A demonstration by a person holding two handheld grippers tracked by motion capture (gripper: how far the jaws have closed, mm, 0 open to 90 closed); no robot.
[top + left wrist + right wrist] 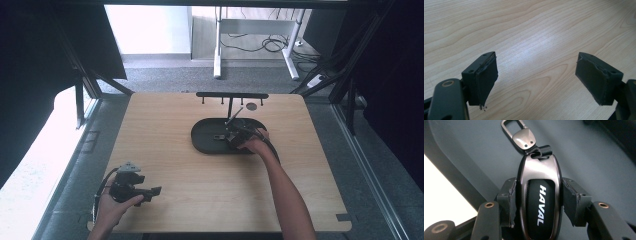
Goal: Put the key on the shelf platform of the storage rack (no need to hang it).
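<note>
Left gripper (pixel 536 80) jaws spread wide, nothing between; right gripper (pixel 537 202) clamped, arm stretched forward.

Table front and left: the wooden table (pixel 165 150) lies bare from the frame's centre to lower left, with wide passage.
Centre: the black tray (pixel 202 142) has a raised rim that blocks low sweeps.
Behind tray: the rack (pixel 231 95) has a crossbar, post and hanging pegs standing upright.
Tray floor: the key fob (pixel 539 202) and its clip (pixel 520 135) occupy it, with bare floor around them.
Lower left: the left gripper (pixel 152 191) is over the table.
</note>
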